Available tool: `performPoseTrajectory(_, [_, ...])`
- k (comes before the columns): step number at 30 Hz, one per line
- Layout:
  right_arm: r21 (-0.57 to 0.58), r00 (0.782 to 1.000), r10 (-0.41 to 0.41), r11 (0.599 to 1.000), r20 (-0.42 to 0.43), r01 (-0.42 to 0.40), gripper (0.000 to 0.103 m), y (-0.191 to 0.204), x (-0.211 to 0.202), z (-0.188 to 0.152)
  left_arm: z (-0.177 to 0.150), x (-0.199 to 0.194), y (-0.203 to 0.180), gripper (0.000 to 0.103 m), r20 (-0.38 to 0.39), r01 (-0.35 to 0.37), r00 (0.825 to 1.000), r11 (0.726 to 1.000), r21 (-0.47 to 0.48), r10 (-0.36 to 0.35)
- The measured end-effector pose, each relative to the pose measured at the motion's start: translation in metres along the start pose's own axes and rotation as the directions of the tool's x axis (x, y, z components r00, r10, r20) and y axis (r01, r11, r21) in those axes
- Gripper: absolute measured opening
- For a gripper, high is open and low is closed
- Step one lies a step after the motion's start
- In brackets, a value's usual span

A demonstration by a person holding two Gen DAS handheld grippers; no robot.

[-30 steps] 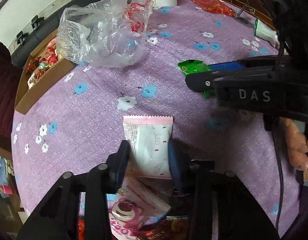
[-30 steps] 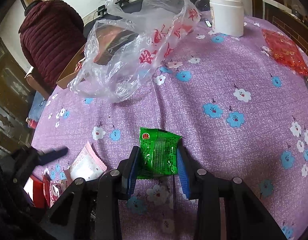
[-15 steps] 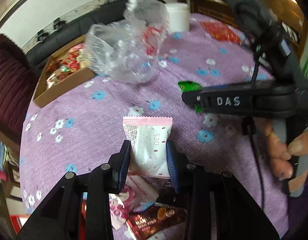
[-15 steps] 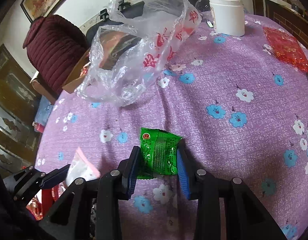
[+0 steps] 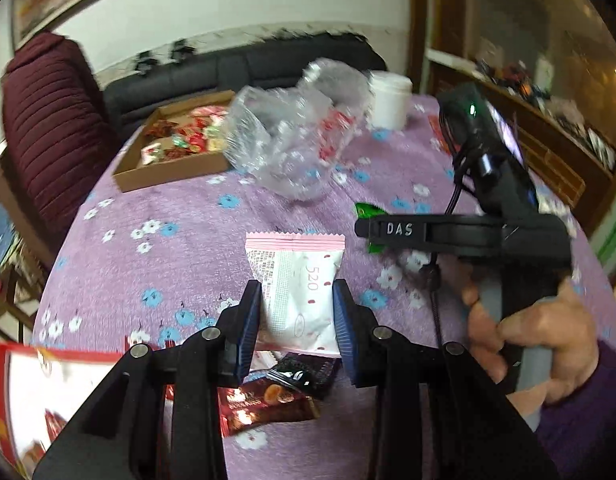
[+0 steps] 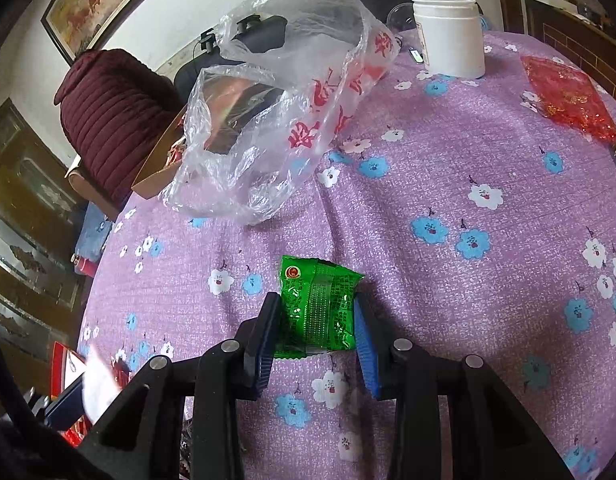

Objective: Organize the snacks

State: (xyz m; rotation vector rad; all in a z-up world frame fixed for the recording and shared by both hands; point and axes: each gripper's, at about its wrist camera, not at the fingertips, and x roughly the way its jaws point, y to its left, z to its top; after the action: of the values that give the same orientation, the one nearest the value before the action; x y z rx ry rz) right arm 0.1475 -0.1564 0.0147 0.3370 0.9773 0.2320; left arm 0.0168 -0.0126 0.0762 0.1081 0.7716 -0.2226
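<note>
My left gripper [image 5: 296, 304] is shut on a white and pink snack packet [image 5: 296, 284] and holds it above the purple flowered tablecloth [image 5: 180, 216]. My right gripper [image 6: 316, 320] is shut on a green snack packet [image 6: 317, 306], also lifted off the cloth; it shows from the side in the left wrist view [image 5: 427, 232]. A cardboard box [image 5: 176, 160] with several snacks stands at the far left of the table. Loose dark and red packets [image 5: 268, 400] lie under the left gripper.
A crumpled clear plastic bag [image 6: 276, 108] lies in front of the box. A white jar [image 6: 449, 36] stands at the far edge. A red packet [image 6: 563, 96] lies far right. A maroon chair [image 5: 44, 132] stands beside the table. A red and white bag [image 5: 48, 392] lies near left.
Both grippers have risen from the table with their packets. The left wrist view now takes in the box, the sofa and the wall.
</note>
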Motion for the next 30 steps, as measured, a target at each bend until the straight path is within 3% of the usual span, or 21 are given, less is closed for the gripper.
performPoseTrajectory(4, [0.020, 1.000, -0.001, 1.000, 0.011, 0.000, 0.036, -0.002, -0.002, 0.001, -0.006, -0.010, -0.010, 0.033, 0.065, -0.072, 0.995, 0.997, -0.027, 0.074])
performPoseTrajectory(7, [0.035, 1.000, 0.005, 0.999, 0.011, -0.005, 0.036, -0.005, -0.003, 0.000, -0.012, -0.012, -0.012, 0.033, 0.071, -0.056, 0.996, 0.997, -0.054, 0.059])
performPoseTrajectory(16, [0.045, 1.000, -0.005, 0.999, 0.002, 0.005, 0.036, -0.005, -0.001, -0.001, -0.023, -0.017, -0.008, 0.033, 0.094, -0.110, 0.989, 0.990, -0.084, 0.118])
performPoseTrajectory(30, [0.043, 1.000, -0.020, 0.999, -0.014, 0.021, 0.036, -0.005, 0.004, 0.000, -0.027, -0.025, -0.006, 0.033, 0.106, -0.143, 0.983, 0.986, -0.085, 0.152])
